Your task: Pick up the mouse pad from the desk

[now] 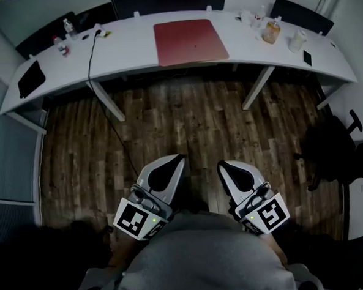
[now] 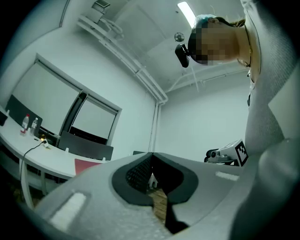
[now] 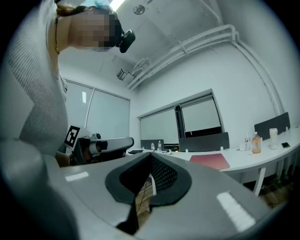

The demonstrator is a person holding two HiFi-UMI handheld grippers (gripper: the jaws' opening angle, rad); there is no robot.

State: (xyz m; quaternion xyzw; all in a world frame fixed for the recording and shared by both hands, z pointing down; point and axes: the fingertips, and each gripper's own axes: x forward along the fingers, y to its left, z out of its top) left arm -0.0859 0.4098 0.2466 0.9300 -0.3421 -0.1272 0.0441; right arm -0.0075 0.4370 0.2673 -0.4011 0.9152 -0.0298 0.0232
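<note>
While both grippers hang close in front of my torso, well short of the desk (image 1: 133,55), neither one holds anything. The left gripper (image 1: 180,158) is fully closed, its dark pads meeting at the tip with nothing between them, only a sliver of floor showing through lower down. The right gripper (image 1: 221,164) is closed the same way and just as empty. The two sit side by side, tips pointing toward the desk.

A wide stretch of wooden floor (image 1: 186,119) lies between the grippers and the desk's near edge. A black office chair (image 1: 329,154) stands on it off the desk's right end.

The mouse pad (image 1: 190,41), a flat red rectangle, lies in the middle of the desk and reaches almost to the near edge. It is straight ahead of the gap between the two grippers and well apart from both, touched by neither. Seen from the left gripper view it sits left of those jaws, and from the right gripper view it sits right of them.

On the desk's left part, a black cable (image 1: 93,67) runs over the near edge down to the floor, and a flat black slab (image 1: 30,78) lies at the left end. Toward the right end stand an orange bottle (image 1: 271,31) and a white cup (image 1: 297,41). Dark chair backs (image 1: 169,1) rise behind the desk's far edge.
</note>
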